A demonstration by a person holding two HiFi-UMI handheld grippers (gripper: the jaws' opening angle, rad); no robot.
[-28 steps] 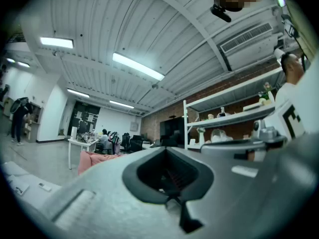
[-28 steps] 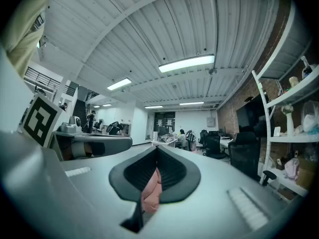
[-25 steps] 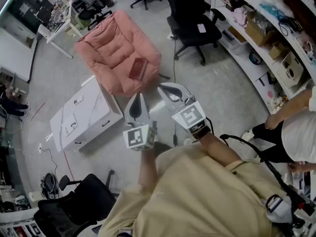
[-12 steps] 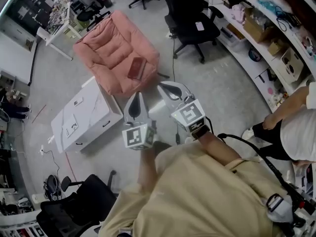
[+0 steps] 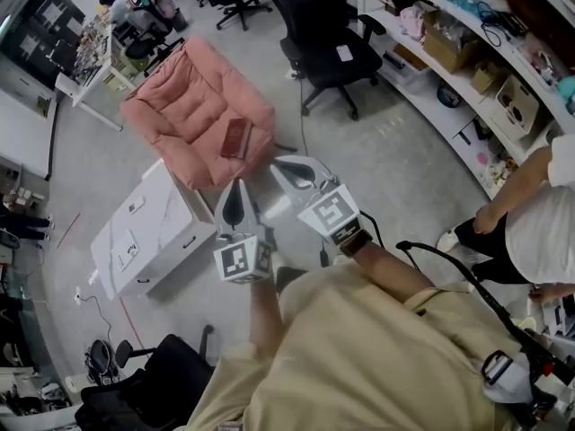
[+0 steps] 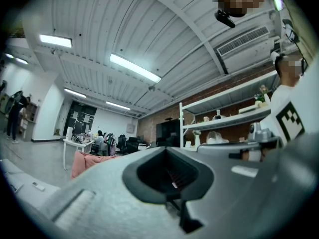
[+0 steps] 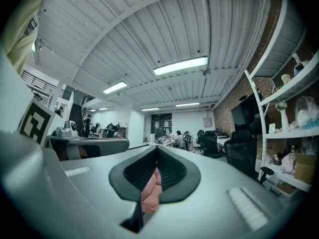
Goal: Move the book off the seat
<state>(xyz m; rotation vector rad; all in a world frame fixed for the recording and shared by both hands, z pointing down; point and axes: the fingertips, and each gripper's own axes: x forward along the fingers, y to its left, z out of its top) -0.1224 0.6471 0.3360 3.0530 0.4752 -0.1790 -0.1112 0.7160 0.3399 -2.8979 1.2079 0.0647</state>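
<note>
A dark red book (image 5: pixel 235 137) lies on the seat of a pink armchair (image 5: pixel 184 106) at the upper left of the head view. My left gripper (image 5: pixel 239 187) is held out over the floor just short of the chair's front edge, jaws shut and empty. My right gripper (image 5: pixel 278 163) sits beside it to the right, also shut with nothing in it. In the left gripper view the closed jaws (image 6: pixel 167 151) fill the frame, with the armchair (image 6: pixel 85 162) low at the left. The right gripper view shows its closed jaws (image 7: pixel 156 152) and a sliver of the armchair's pink (image 7: pixel 149 193) below them.
A white low cabinet (image 5: pixel 148 232) stands left of the grippers, next to the armchair. A black office chair (image 5: pixel 328 43) is behind, with shelving (image 5: pixel 476 61) along the right wall. A person (image 5: pixel 539 223) stands at the right. Another black chair (image 5: pixel 135 393) is at the lower left.
The armchair, book and both grippers have drifted slightly left in the head view. Both grippers stay shut and keep about the same distance from the chair.
</note>
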